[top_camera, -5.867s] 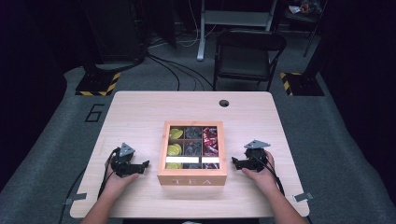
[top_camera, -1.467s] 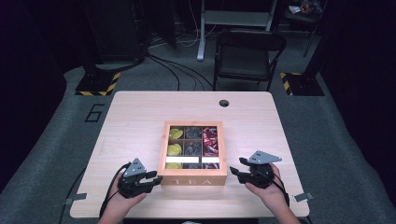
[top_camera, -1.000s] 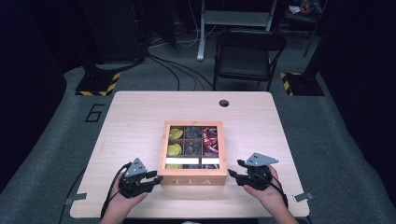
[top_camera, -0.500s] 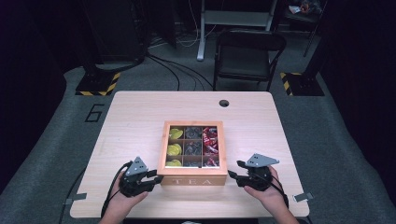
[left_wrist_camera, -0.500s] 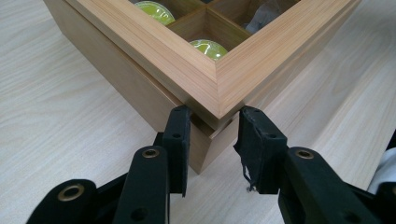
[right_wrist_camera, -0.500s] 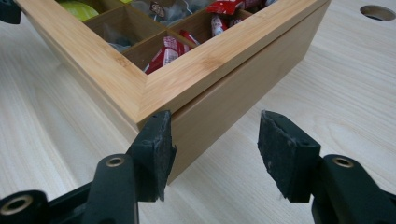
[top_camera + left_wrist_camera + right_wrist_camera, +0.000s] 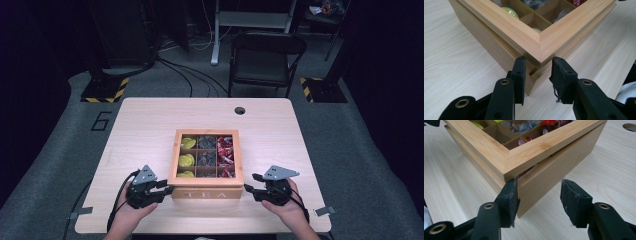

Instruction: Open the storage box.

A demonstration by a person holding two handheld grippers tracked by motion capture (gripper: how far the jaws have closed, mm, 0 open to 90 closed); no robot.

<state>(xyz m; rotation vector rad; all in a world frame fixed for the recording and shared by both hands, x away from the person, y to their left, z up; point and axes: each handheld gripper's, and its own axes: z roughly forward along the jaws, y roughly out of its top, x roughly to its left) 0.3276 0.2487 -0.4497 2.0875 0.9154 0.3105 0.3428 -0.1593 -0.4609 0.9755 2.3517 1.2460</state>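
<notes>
A wooden tea box [image 7: 207, 193] with a windowed lid stands on the table near me, "TEA" on its front. Its compartments hold yellow-green [image 7: 186, 160], dark [image 7: 207, 158] and red packets [image 7: 225, 154]. My left gripper [image 7: 167, 189] is at the front left corner. In the left gripper view, the gripper [image 7: 539, 72] has both pads closed on that corner of the box [image 7: 506, 27], just under the lid's edge. My right gripper [image 7: 248, 189] is at the front right corner, whose jaws have just been closing. There the gripper [image 7: 540, 187] has its left pad at the box [image 7: 544, 142] and its right pad off it. The lid sits slightly raised.
The light wooden table [image 7: 150, 125] has bare surface on both sides of the box and behind it. A round cable hole [image 7: 240, 110] lies near the far edge. A black chair [image 7: 267, 55] stands beyond the table. The near table edge is just under my hands.
Since several seconds ago both hands have come from the box's sides to its near corners. Over the last second the hands have hardly shifted.
</notes>
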